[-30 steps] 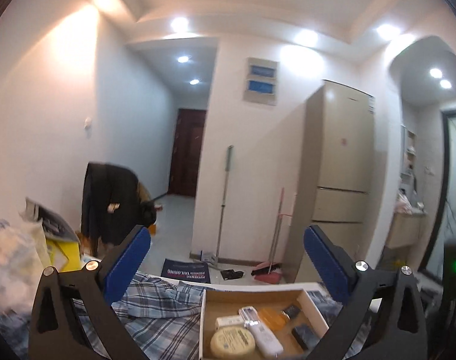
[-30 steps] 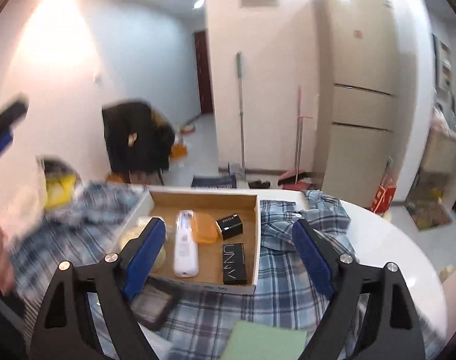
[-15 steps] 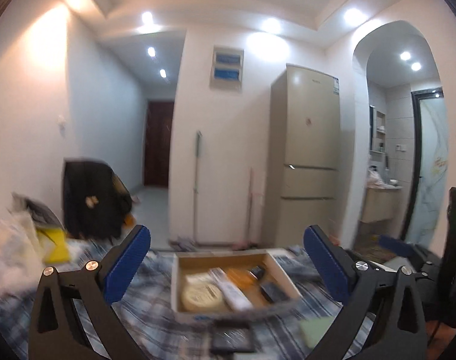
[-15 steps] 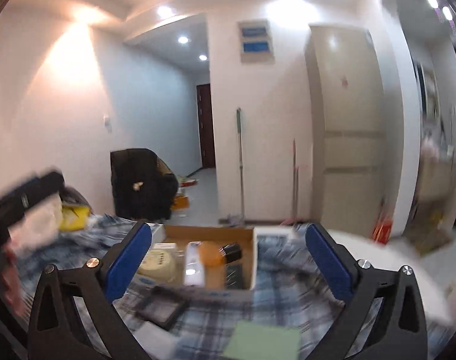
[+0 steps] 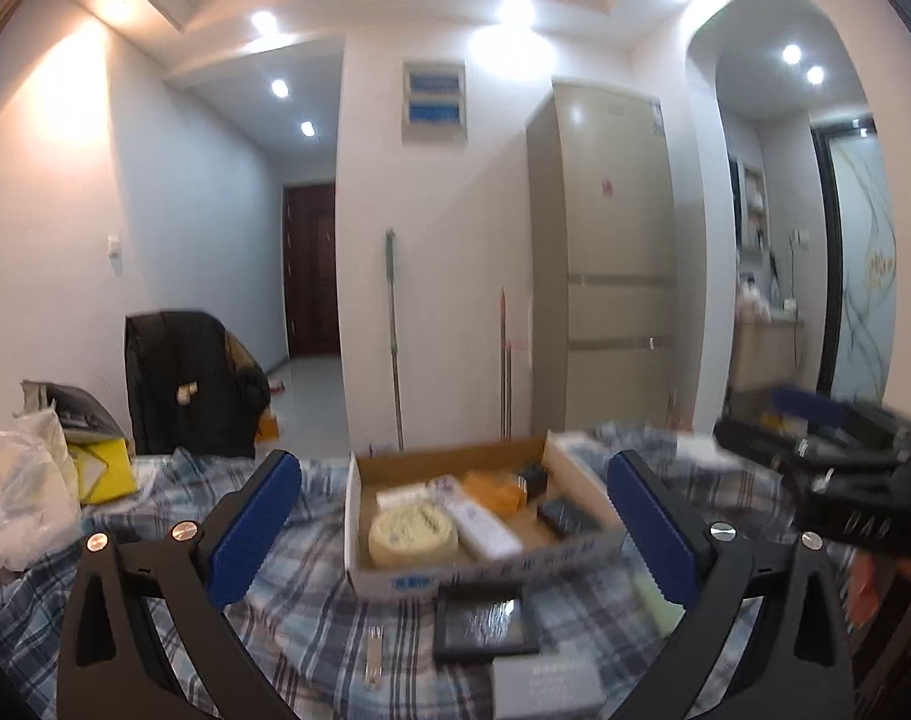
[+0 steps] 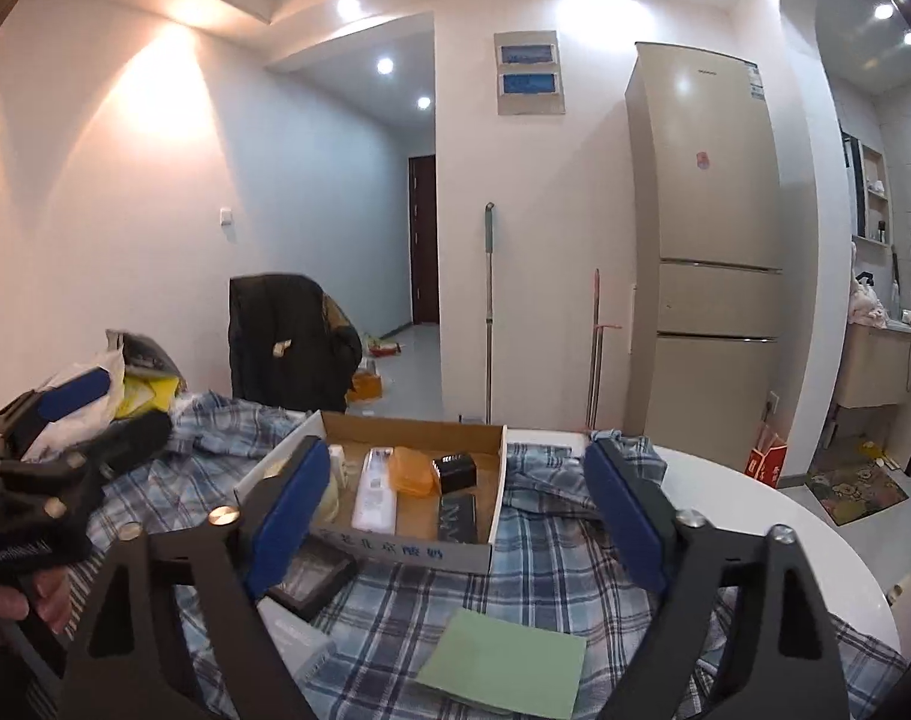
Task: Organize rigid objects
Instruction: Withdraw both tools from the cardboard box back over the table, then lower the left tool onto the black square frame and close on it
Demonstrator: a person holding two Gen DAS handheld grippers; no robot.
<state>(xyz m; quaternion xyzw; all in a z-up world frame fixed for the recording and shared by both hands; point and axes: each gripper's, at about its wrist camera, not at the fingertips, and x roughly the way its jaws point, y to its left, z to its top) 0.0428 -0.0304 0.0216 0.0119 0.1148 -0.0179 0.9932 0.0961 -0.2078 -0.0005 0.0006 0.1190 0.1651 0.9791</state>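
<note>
An open cardboard box (image 5: 395,585) (image 6: 407,549) sits on a plaid cloth. It holds a round cream tin (image 5: 413,534), a white remote (image 6: 374,489), an orange case (image 6: 416,471) and two black boxes (image 6: 455,471). A flat black case (image 5: 485,615) (image 6: 311,576), a grey box (image 5: 545,681) and a green card (image 6: 503,663) lie in front of the box. My left gripper (image 5: 455,522) hovers open before the box with nothing between its pads. My right gripper (image 6: 458,516) also hovers there, its jaws closing on nothing.
The plaid cloth covers a round white table (image 6: 785,540) whose edge curves at the right. Plastic bags (image 5: 17,492) and a yellow carton (image 5: 104,471) are piled at the left. A chair with a black jacket (image 6: 287,342), a mop, a broom and a fridge (image 6: 707,252) stand beyond.
Both grippers came lower over the table, and the left view swung until the box sits between its fingers. The right jaws widened, then narrowed again.
</note>
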